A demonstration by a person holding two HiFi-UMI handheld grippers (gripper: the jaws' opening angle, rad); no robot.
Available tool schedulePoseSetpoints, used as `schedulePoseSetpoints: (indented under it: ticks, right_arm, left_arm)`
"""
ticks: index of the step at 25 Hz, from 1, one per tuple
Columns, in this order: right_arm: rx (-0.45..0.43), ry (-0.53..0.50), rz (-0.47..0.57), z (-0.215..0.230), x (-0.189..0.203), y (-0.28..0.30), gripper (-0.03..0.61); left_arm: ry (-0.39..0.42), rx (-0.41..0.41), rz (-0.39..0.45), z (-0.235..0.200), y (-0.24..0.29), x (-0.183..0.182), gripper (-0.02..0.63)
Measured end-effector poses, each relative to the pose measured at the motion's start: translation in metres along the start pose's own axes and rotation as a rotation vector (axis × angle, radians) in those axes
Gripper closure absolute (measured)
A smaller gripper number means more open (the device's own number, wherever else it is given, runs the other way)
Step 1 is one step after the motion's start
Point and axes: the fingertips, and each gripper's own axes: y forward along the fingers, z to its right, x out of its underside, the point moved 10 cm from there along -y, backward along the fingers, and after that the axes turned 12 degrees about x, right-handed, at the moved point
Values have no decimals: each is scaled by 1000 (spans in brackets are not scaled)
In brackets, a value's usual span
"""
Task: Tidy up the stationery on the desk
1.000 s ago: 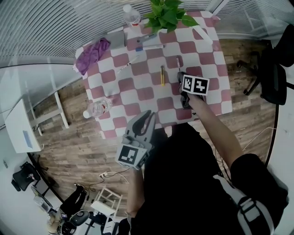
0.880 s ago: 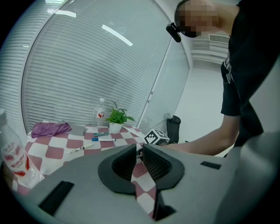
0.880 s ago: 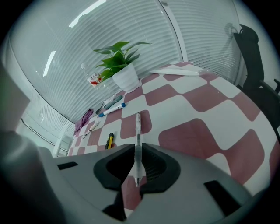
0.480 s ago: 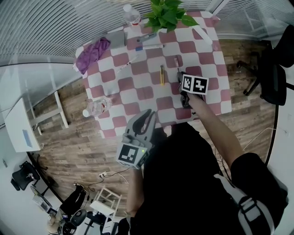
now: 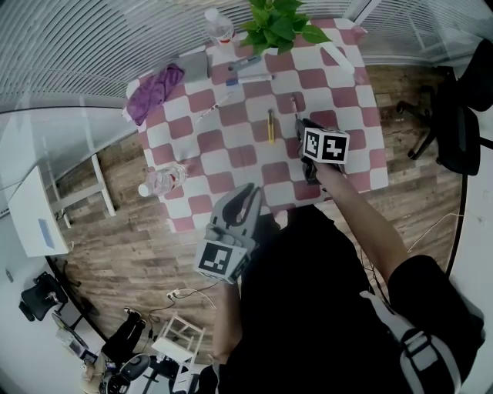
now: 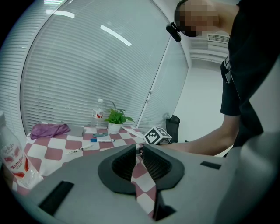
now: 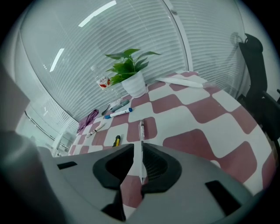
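Observation:
A thin white pen (image 7: 141,131) lies lengthwise on the checked tablecloth (image 5: 231,165), its near end between the jaws of my right gripper (image 7: 138,145). The jaws are drawn in close on it, with the pen against the right one. In the head view this gripper (image 5: 299,127) is over the table's right half, and the pen (image 5: 293,104) pokes out beyond it. My left gripper (image 5: 250,192) hangs at the table's near edge, shut and holding nothing (image 6: 139,147). A yellow pen-like tool (image 5: 270,125), a blue-capped marker (image 5: 250,77) and a white marker (image 5: 212,111) lie farther left.
A potted plant (image 5: 281,23) and an upright bottle (image 5: 219,23) stand at the far edge. A purple cloth (image 5: 154,91) and a grey case (image 5: 194,65) lie far left. A bottle (image 5: 163,181) lies at the left edge. A black chair (image 5: 462,131) stands to the right.
My right gripper has edged a little up and to the left along the table, and the white pen has shifted slightly with it. The left gripper has stayed put.

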Motion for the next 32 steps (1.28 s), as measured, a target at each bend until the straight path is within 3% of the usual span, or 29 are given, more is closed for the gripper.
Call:
schedulePoseSetpoints:
  ticks: [10, 19, 26, 32]
  right_arm:
    - [-79, -140, 12, -45, 13, -2, 466]
    - [-55, -191, 8, -76, 32, 16, 391]
    - [21, -256, -3, -88, 44, 26, 394]
    - [63, -283, 17, -85, 45, 23, 492]
  left_arm:
    - [-3, -8, 8, -1, -3, 0, 572]
    - [8, -1, 5, -5, -4, 6, 574]
    - [-6, -15, 21, -7, -7, -1, 572]
    - [-2, -22, 21, -5, -10, 4, 574]
